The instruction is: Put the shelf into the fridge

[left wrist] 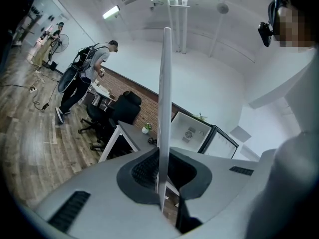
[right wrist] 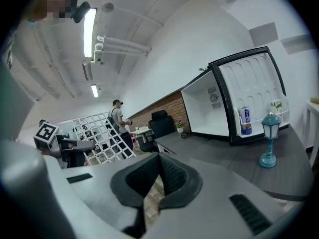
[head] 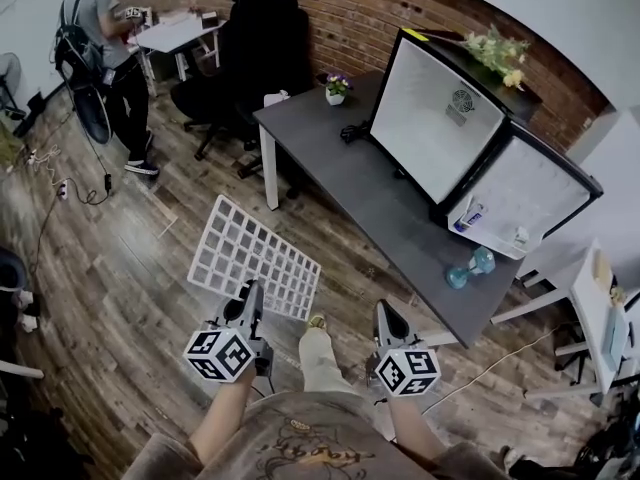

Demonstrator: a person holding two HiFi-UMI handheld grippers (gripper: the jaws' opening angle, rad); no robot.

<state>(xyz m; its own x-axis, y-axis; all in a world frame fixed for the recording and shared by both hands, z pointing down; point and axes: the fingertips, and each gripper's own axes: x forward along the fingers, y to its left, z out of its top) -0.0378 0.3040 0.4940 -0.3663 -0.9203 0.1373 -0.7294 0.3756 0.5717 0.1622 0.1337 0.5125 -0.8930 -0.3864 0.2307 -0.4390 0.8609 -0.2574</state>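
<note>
The shelf (head: 254, 257) is a white wire grid, held out flat above the wooden floor with my left gripper (head: 252, 294) shut on its near edge. In the left gripper view the shelf (left wrist: 164, 108) shows edge-on as a thin white strip clamped between the jaws of the left gripper (left wrist: 160, 172). The fridge (head: 434, 120) is a small black one with a white inside, standing on the grey table (head: 345, 183) with its door (head: 522, 204) swung open to the right. My right gripper (head: 386, 314) is shut and holds nothing, beside the shelf (right wrist: 102, 135).
A teal lamp figure (head: 469, 268) stands on the table near the fridge door, which holds a can (right wrist: 245, 121). A potted plant (head: 337, 87) sits at the table's far end. A black office chair (head: 256, 50) and a standing person (head: 101, 28) are beyond.
</note>
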